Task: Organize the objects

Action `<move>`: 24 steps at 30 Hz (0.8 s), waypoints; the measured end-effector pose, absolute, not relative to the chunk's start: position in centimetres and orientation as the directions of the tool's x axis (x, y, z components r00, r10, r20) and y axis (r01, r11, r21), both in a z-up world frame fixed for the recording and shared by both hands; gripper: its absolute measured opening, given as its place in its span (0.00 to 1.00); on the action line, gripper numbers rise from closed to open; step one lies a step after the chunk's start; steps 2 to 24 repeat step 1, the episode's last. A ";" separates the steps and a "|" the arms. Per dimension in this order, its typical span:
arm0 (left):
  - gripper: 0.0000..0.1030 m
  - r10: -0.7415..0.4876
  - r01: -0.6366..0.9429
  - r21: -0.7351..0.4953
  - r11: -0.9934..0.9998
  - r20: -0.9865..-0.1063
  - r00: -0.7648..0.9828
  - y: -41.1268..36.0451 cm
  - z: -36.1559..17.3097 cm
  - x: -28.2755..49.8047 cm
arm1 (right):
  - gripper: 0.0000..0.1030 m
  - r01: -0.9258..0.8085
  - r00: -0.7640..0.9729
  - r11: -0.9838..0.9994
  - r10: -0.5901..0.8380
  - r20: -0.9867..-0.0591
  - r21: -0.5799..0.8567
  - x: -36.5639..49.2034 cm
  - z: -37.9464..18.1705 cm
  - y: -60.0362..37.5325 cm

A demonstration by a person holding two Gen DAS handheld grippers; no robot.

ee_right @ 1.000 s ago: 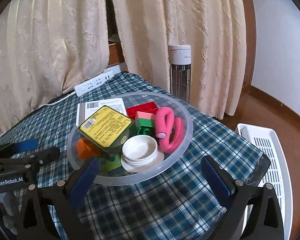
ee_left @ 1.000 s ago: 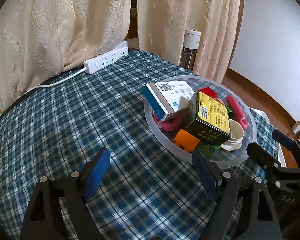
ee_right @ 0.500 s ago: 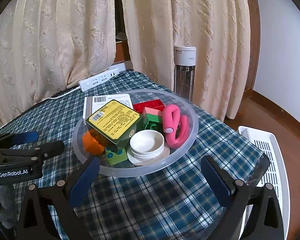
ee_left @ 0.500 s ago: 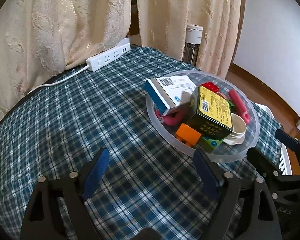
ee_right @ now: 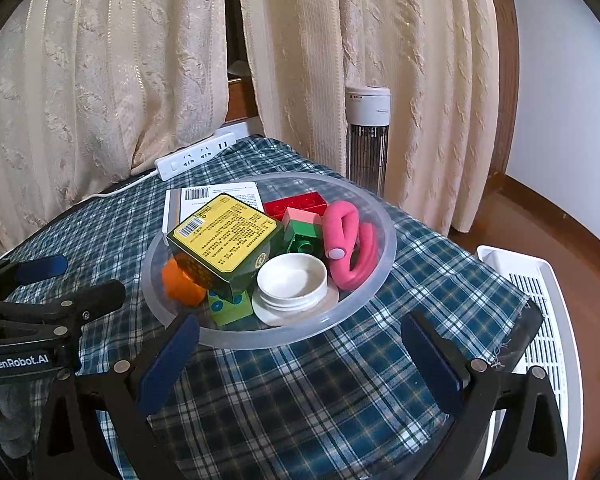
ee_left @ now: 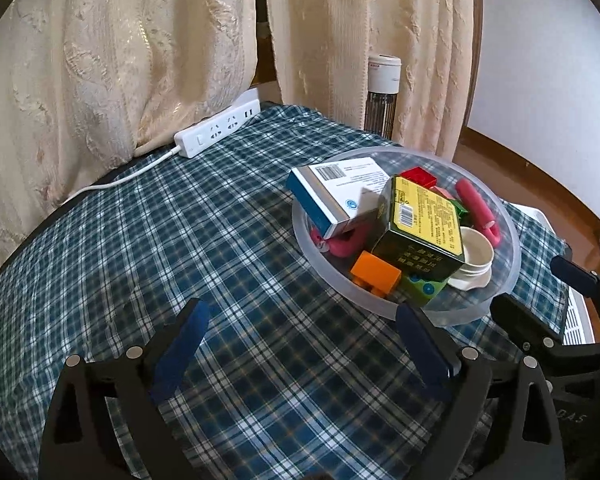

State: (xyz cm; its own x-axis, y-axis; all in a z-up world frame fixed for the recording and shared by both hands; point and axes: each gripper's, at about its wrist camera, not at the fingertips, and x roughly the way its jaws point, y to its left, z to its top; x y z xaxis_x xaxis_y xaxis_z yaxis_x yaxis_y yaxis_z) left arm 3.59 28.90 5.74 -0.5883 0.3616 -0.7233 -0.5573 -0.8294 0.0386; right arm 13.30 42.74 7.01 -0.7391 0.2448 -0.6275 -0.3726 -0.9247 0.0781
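Observation:
A clear plastic bowl point(ee_left: 504, 280) point(ee_right: 380, 272) sits on the plaid tablecloth. It holds a green-and-yellow box point(ee_left: 424, 228) point(ee_right: 224, 240), a white-and-blue box point(ee_left: 336, 196) point(ee_right: 220, 194), a white jar lid point(ee_left: 474, 258) point(ee_right: 292, 282), a pink loop toy point(ee_left: 478, 208) point(ee_right: 350, 246) and red point(ee_right: 294, 204), green point(ee_right: 302, 234) and orange point(ee_left: 376, 274) blocks. My left gripper point(ee_left: 300, 344) is open and empty, short of the bowl. My right gripper point(ee_right: 296, 356) is open and empty before the bowl's near rim.
A white power strip point(ee_left: 218, 128) point(ee_right: 196, 156) with its cord lies at the table's far edge by cream curtains. A white tower heater point(ee_right: 368, 136) stands behind the table. A white slatted appliance point(ee_right: 540, 320) stands on the floor at right.
Both grippers have drawn back and risen a little, so the bowl looks farther away. Both stay open and empty. The bowl's contents have not moved.

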 end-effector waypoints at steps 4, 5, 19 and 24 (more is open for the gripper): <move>0.93 0.360 -0.557 0.037 -0.830 -0.727 -0.585 28.8 5.7 3.5 | 1.00 -0.371 -0.739 -0.925 0.244 -0.627 0.078 13.3 7.0 42.7; 0.93 0.360 -0.557 0.037 -0.830 -0.727 -0.585 28.8 5.7 3.5 | 1.00 -0.371 -0.739 -0.925 0.244 -0.627 0.078 13.3 7.0 42.7; 0.93 0.360 -0.557 0.037 -0.830 -0.727 -0.585 28.8 5.7 3.5 | 1.00 -0.371 -0.739 -0.925 0.244 -0.627 0.078 13.3 7.0 42.7; 0.93 0.360 -0.557 0.037 -0.830 -0.727 -0.585 28.8 5.7 3.5 | 1.00 -0.371 -0.739 -0.925 0.244 -0.627 0.078 13.3 7.0 42.7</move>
